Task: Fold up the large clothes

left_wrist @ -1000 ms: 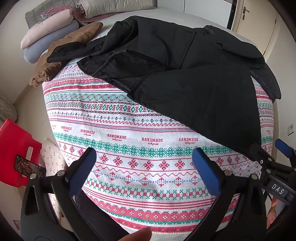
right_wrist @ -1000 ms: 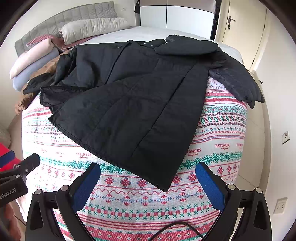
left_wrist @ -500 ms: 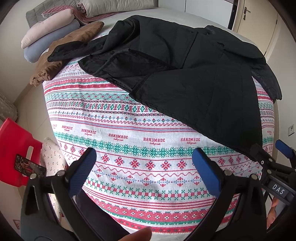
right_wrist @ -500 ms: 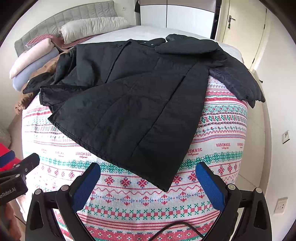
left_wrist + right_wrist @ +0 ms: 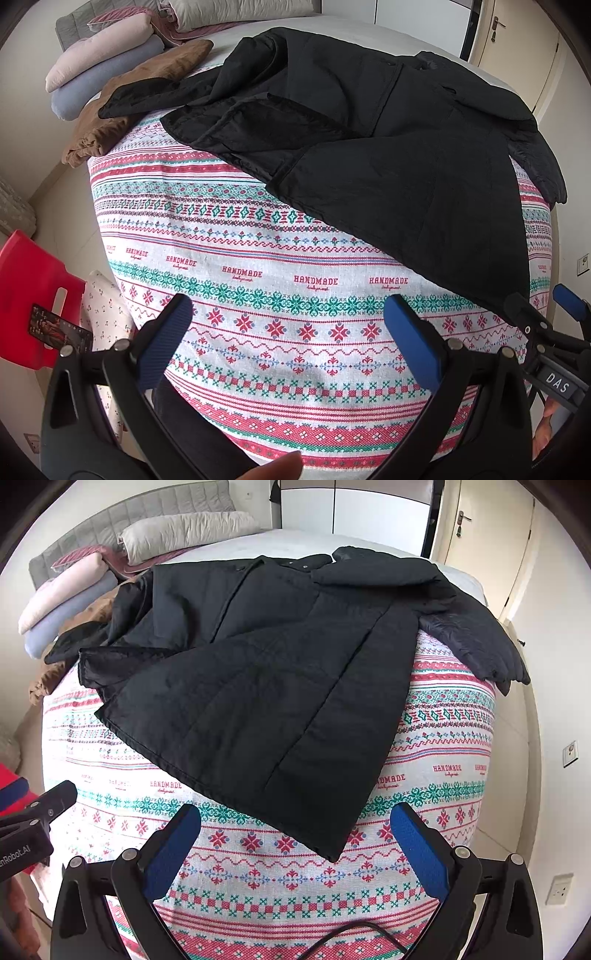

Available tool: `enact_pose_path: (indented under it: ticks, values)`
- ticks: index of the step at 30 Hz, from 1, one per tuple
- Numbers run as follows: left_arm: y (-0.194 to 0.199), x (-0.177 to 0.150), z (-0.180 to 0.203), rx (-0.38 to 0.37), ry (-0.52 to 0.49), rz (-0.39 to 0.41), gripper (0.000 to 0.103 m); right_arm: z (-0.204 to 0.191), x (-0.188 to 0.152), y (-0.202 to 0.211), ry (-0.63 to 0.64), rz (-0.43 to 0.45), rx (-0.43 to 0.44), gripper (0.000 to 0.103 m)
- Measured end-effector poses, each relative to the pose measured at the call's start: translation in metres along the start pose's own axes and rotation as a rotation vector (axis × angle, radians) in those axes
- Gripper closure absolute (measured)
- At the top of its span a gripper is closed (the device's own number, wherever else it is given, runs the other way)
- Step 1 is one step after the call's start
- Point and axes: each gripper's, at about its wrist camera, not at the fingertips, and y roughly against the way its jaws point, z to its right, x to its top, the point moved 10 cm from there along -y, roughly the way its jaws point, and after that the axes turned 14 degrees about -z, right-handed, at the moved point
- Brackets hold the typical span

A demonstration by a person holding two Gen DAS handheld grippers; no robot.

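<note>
Two tools, both spread wide, holding nothing: left tool (image 5: 291, 332) & right tool (image 5: 295, 843) hover over patterned bed cover (image 5: 258, 878). Black coat (image 5: 280, 686) lies spread on bed, hem corner at 12 o'clock of right tool.

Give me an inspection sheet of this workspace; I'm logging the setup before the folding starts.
Surface: bed under a patterned bedspread, white, red and green.
Job's things: black coat spread out, unfolded, one sleeve draped over the bed's edge.
Clutter: brown garment beside the coat; stacked pillows at the headboard.
Grippers: left tool open, empty; right tool open, empty, near the coat's lower corner.
Cables: thin black cable below the right tool.
Surroundings: red stool, door, wall socket.
</note>
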Motion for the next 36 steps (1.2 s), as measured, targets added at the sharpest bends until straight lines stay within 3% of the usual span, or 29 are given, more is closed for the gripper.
enact_pose_path:
  ticks: [7,12,17,19,26,30,36]
  values:
    - [-0.004,0.003,-0.001,-0.013,0.006,0.001,0.000,0.000,0.000,-0.004,0.002,-0.012,0.001,0.000]
    - [0.003,0.018,-0.008,-0.016,0.013,0.118,0.000,0.003,0.002,-0.009,0.005,-0.028,0.009,0.000]
    - [-0.004,0.039,-0.016,-0.137,-0.033,0.070,0.000,0.009,0.007,-0.014,-0.008,-0.031,0.046,0.000]
    - [-0.005,0.054,-0.031,-0.150,-0.032,0.073,0.000,0.012,0.011,-0.015,0.002,-0.031,0.062,0.000]
    - [-0.036,0.134,-0.120,-0.039,-0.009,0.102,0.000,0.013,0.021,-0.026,0.051,-0.074,0.199,0.000]
    - [-0.063,0.190,-0.172,-0.039,-0.028,0.170,0.000,0.011,0.024,-0.039,0.088,-0.108,0.251,0.000]
    - [-0.103,0.243,-0.210,-0.072,-0.063,0.161,0.002,0.019,0.028,-0.053,0.101,-0.111,0.258,0.000]
